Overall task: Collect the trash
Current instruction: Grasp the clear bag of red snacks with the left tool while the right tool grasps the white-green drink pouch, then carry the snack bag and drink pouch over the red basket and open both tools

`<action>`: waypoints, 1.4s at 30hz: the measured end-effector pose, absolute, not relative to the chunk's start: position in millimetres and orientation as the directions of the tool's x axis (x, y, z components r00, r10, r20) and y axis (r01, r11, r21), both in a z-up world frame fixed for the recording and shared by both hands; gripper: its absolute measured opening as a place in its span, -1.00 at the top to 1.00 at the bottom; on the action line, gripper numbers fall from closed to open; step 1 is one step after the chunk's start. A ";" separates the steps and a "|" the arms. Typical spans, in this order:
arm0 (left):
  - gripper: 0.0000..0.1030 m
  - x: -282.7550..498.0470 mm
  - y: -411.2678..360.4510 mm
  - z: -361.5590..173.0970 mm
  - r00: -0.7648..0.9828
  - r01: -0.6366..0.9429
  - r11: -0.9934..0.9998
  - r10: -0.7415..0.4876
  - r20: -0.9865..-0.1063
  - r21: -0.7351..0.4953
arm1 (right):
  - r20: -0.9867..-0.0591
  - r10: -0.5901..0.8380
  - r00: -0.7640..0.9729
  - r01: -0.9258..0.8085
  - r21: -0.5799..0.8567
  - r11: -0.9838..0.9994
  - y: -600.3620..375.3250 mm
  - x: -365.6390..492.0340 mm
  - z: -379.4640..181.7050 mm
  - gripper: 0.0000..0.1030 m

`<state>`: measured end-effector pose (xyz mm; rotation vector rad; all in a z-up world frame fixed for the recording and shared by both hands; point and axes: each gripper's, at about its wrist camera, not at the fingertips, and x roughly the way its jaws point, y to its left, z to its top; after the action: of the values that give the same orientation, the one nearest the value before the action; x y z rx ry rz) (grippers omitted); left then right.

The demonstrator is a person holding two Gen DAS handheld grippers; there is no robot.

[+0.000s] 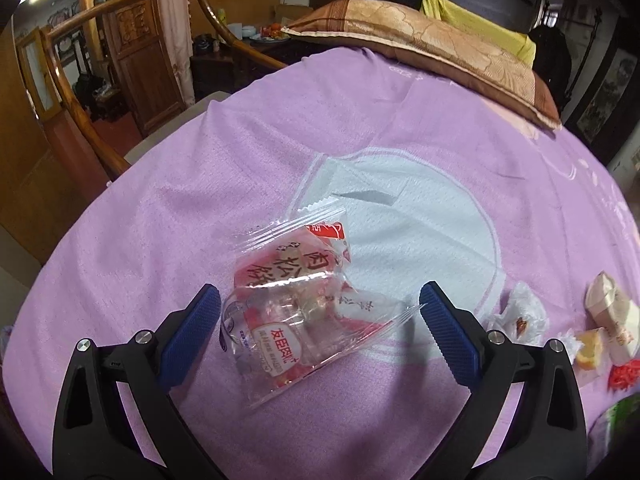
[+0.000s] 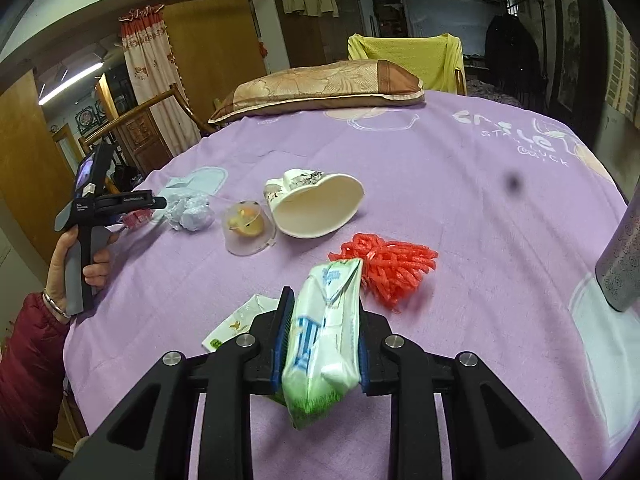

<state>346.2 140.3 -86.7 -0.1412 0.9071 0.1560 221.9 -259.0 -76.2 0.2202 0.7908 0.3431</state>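
A clear and red snack wrapper (image 1: 296,300) lies flat on the purple bed sheet (image 1: 200,200). My left gripper (image 1: 320,292) stands open over it, one blue pad on each side and neither pressing it. My right gripper (image 2: 324,300) is shut on a green and white soft pack (image 2: 324,344), which is squeezed between the pads and sticks up past them. A red foam net (image 2: 386,272) lies just beyond that pack. In the right wrist view, a hand (image 2: 80,264) holds the left gripper (image 2: 156,202) at the sheet's left edge.
A tipped paper cup (image 2: 316,208), a clear plastic cup (image 2: 248,232) and a crumpled tissue (image 2: 190,212) lie mid-sheet. A small white packet (image 2: 236,324) sits left of my right gripper. A metal flask (image 2: 624,256) stands right; a pillow (image 2: 320,84) lies at the back.
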 end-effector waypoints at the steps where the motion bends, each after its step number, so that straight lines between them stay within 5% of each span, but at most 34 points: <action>1: -0.82 345.4 142.0 -85.6 0.610 -0.193 0.978 0.062 -0.790 -0.072 | -0.659 0.381 0.649 -0.214 0.322 0.922 -260.0 223.2 -77.2 0.47; 10: -0.54 345.0 137.0 -83.2 0.622 -0.170 0.983 0.051 -0.781 -0.071 | -0.681 0.377 0.627 -0.210 0.319 0.924 -258.1 227.7 -82.4 0.44; 15: -0.02 339.9 134.5 -79.1 0.647 -0.128 0.988 0.019 -0.762 -0.084 | -0.707 0.368 0.604 -0.201 0.311 0.929 -256.1 229.4 -87.8 0.28; 16: -0.02 339.6 133.3 -79.1 0.646 -0.116 0.989 0.006 -0.763 -0.090 | -0.709 0.365 0.603 -0.200 0.309 0.930 -255.9 229.3 -88.8 0.28; 17: -0.01 338.4 131.5 -78.6 0.648 -0.104 0.990 -0.003 -0.761 -0.091 | -0.705 0.370 0.605 -0.199 0.315 0.928 -256.8 229.4 -89.0 0.49; 28: 0.03 288.9 125.5 -44.5 0.721 0.007 0.978 -0.151 -0.677 -0.210 | -0.630 0.402 0.664 -0.229 0.340 0.912 -263.6 221.2 -71.1 0.48; 42: 0.03 152.7 167.2 8.8 0.786 -0.110 0.979 -0.019 -0.618 -0.171 | -0.576 0.474 0.666 -0.306 0.368 0.878 -258.8 201.7 -57.8 0.48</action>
<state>152.7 167.2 8.8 -0.2025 0.6658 0.0495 201.7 -258.8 -57.8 0.2496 0.7173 0.4455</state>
